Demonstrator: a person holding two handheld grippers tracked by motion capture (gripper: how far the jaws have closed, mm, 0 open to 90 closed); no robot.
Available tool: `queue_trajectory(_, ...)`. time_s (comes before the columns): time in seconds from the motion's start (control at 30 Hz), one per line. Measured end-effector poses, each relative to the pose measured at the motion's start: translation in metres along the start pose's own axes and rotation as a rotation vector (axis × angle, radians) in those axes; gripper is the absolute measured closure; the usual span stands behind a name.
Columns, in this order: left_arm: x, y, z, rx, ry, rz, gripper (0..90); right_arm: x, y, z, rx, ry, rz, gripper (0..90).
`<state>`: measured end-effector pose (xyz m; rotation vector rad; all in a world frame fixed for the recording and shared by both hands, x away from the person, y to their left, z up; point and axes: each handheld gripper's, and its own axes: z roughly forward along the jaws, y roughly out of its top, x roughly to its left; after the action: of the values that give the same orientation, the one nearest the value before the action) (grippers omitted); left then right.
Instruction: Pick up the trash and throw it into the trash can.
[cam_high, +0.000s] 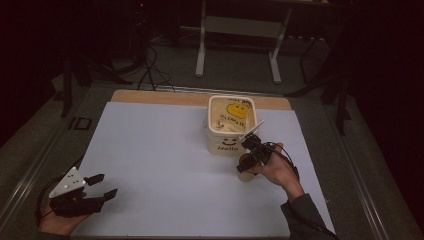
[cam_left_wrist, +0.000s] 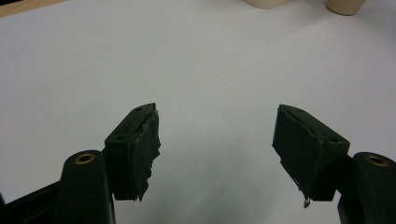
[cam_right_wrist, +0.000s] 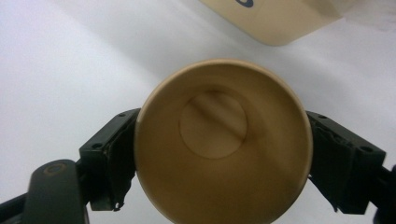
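Observation:
A tan paper cup (cam_high: 245, 174) stands upright on the white sheet, just in front of and to the right of a cream tub (cam_high: 225, 142) marked "Hello". My right gripper (cam_high: 251, 159) reaches down over the cup. In the right gripper view its jaws press both sides of the cup (cam_right_wrist: 224, 140), whose inside is empty, and the tub's corner (cam_right_wrist: 275, 18) lies beyond. My left gripper (cam_high: 102, 186) rests near the sheet's front left corner. Its jaws are wide apart, open (cam_left_wrist: 217, 112), with nothing between them. The cup's base (cam_left_wrist: 345, 5) and the tub's base (cam_left_wrist: 266, 3) show far ahead of them.
The white sheet (cam_high: 160, 165) covers most of the wooden table (cam_high: 150, 96). A yellow smiley shows on the tub's top (cam_high: 237, 110). Behind the table stand a metal frame (cam_high: 237, 30) and floor cables (cam_high: 150, 70). The surroundings are dark.

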<state>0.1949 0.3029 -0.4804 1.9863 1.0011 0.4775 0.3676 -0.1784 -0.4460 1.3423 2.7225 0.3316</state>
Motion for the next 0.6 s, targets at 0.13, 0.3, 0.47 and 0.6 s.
queue_trajectory(0.13,0.0,0.0,0.0,0.004,-0.001,0.002,31.5,-0.001,0.0,-0.007,-0.008,-0.001,-0.005,17.0)
queue_trajectory(0.3,0.0,0.0,0.0,0.005,0.0,0.001,31.5,-0.002,0.0,-0.016,-0.015,0.0,-0.01,17.1)
queue_trajectory(0.47,0.0,0.0,0.0,0.007,0.0,0.001,31.5,-0.003,0.001,-0.025,-0.02,-0.004,-0.014,17.1)
queue_trajectory(0.6,0.0,0.0,0.001,0.007,-0.001,0.0,31.5,-0.003,0.004,-0.032,-0.022,-0.011,-0.02,17.1)
